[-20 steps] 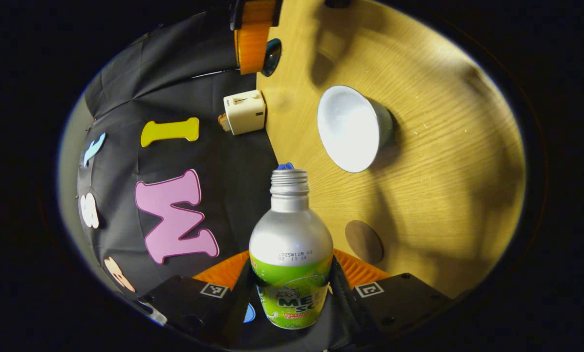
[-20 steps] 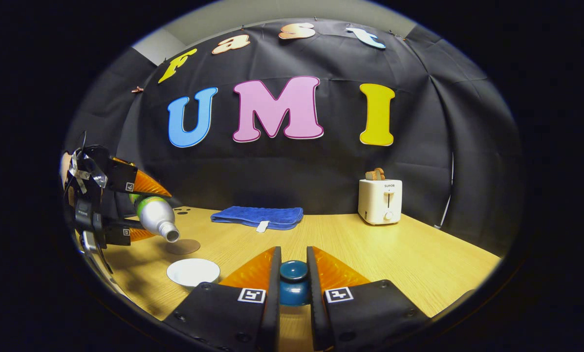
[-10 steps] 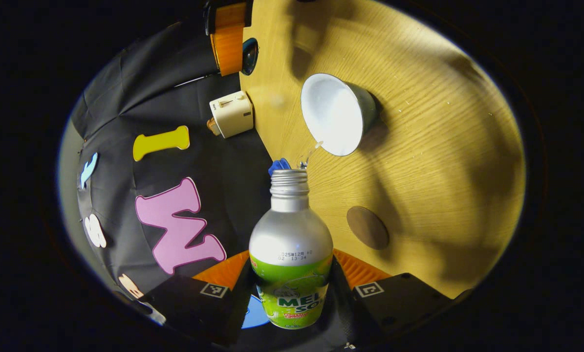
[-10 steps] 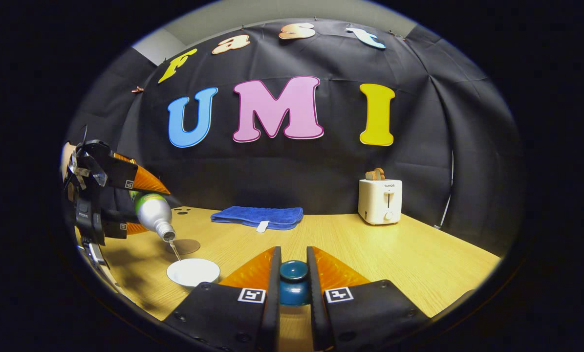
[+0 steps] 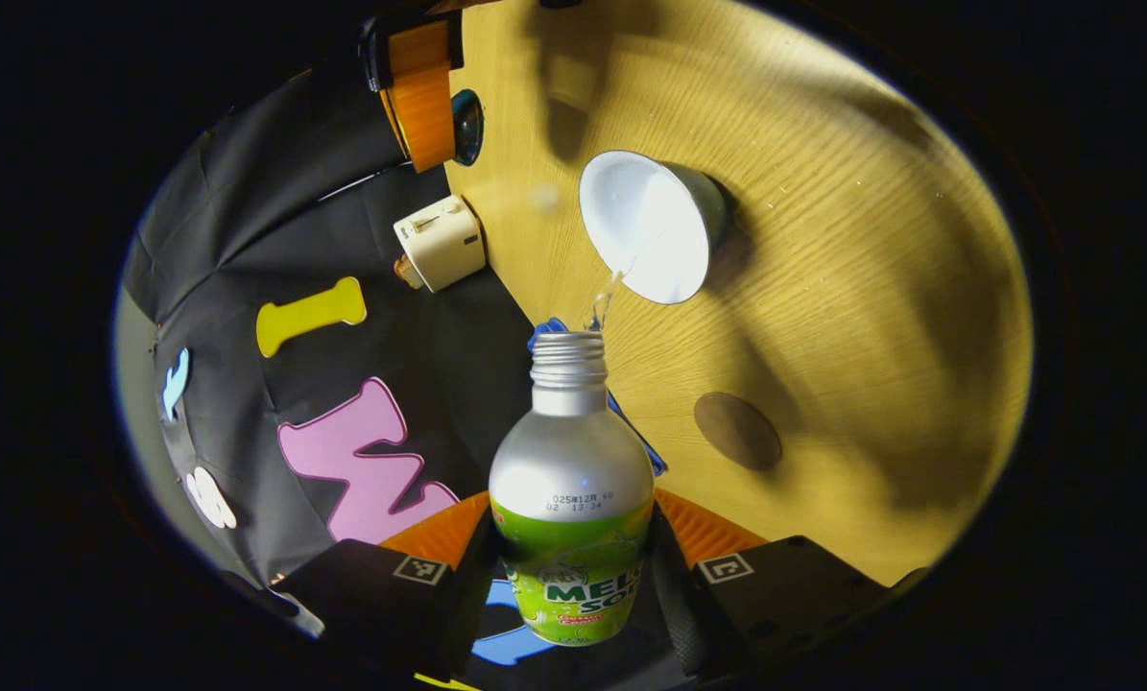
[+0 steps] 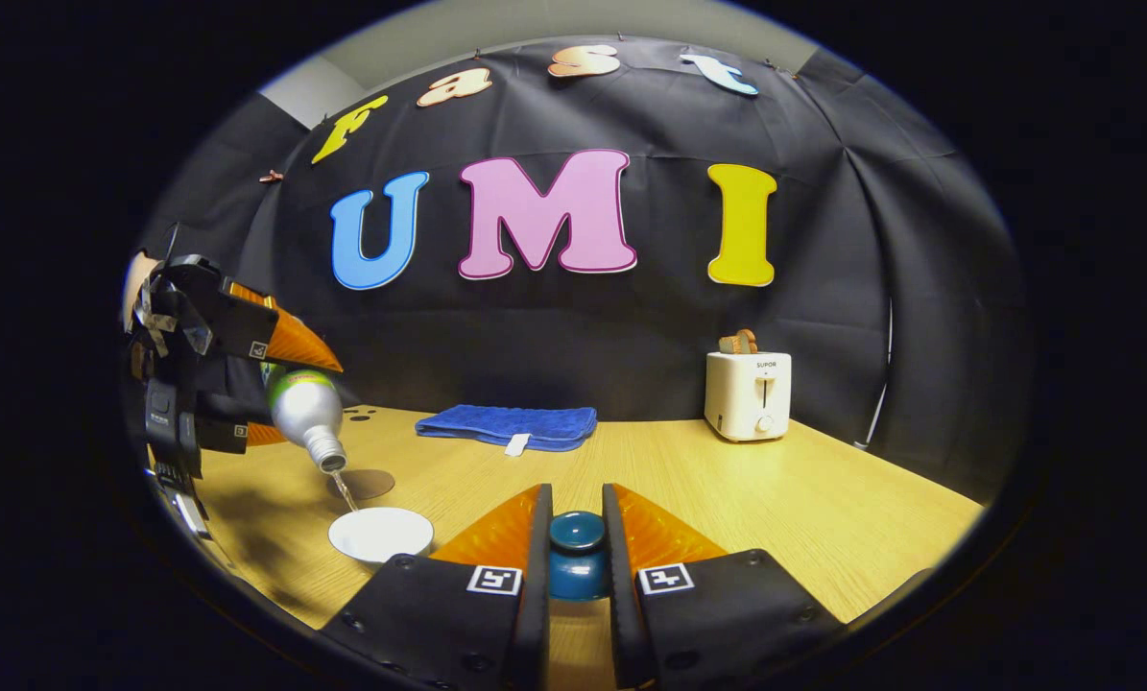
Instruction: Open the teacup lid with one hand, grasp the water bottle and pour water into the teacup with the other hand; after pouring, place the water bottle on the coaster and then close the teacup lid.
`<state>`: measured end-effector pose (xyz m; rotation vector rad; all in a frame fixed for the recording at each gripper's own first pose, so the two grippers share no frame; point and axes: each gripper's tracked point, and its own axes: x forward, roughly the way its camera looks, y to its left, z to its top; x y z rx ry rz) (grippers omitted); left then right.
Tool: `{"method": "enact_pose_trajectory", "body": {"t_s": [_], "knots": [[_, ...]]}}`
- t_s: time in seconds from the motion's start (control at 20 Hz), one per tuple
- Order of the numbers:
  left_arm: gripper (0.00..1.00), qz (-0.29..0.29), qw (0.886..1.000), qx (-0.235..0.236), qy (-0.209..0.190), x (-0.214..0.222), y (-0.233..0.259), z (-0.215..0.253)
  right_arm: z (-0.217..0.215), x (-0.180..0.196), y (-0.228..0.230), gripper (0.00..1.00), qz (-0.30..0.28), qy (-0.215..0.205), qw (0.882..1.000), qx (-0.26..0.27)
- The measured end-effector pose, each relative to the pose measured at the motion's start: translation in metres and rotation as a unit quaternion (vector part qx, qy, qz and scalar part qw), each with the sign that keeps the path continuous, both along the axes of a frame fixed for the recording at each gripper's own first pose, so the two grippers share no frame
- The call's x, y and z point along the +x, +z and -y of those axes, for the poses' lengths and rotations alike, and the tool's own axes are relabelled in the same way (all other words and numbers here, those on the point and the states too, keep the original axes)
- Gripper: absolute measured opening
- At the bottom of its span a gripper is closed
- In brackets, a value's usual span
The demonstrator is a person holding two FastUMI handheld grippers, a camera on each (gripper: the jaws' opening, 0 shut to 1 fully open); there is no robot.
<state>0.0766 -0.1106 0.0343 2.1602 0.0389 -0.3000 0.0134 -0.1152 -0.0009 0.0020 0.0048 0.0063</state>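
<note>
My left gripper (image 5: 573,537) is shut on the silver and green water bottle (image 5: 571,499), tipped mouth down above the white teacup (image 5: 645,227). A thin stream of water runs from the bottle's mouth into the teacup. In the right gripper view the bottle (image 6: 306,415) hangs tilted over the teacup (image 6: 381,534), held by the left gripper (image 6: 261,393). My right gripper (image 6: 576,537) is shut on the dark blue teacup lid (image 6: 576,555), held off to the right of the teacup. The lid (image 5: 465,125) and right gripper (image 5: 419,91) also appear in the left gripper view. The round brown coaster (image 5: 737,431) lies bare on the table beside the teacup.
A folded blue towel (image 6: 506,425) lies at the back of the wooden table (image 6: 775,509) against the wall. A cream toaster (image 6: 748,393) with bread in it stands at the back right. The toaster (image 5: 439,242) also appears in the left gripper view.
The left gripper has tipped the bottle further down over the teacup, and water now streams from its mouth into the teacup. The right gripper and the lid have stayed still.
</note>
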Motion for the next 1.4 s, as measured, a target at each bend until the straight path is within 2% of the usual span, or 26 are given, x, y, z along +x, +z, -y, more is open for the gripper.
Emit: {"method": "enact_pose_trajectory", "body": {"t_s": [0.5, 0.9, 1.4], "knots": [[0.79, 0.006, 0.998, 0.053, -0.013, 0.004, 0.016, 0.008, 0.000, -0.001, 0.000, 0.30, 0.000, 0.001, 1.000, 0.000], [0.79, 0.012, 0.997, 0.066, -0.028, 0.001, 0.018, 0.016, 0.001, -0.001, 0.000, 0.30, 0.000, 0.001, 1.000, 0.000], [0.79, 0.012, 0.998, 0.061, -0.018, 0.001, 0.019, 0.013, 0.000, -0.001, 0.000, 0.30, -0.001, 0.000, 1.000, 0.000]]}}
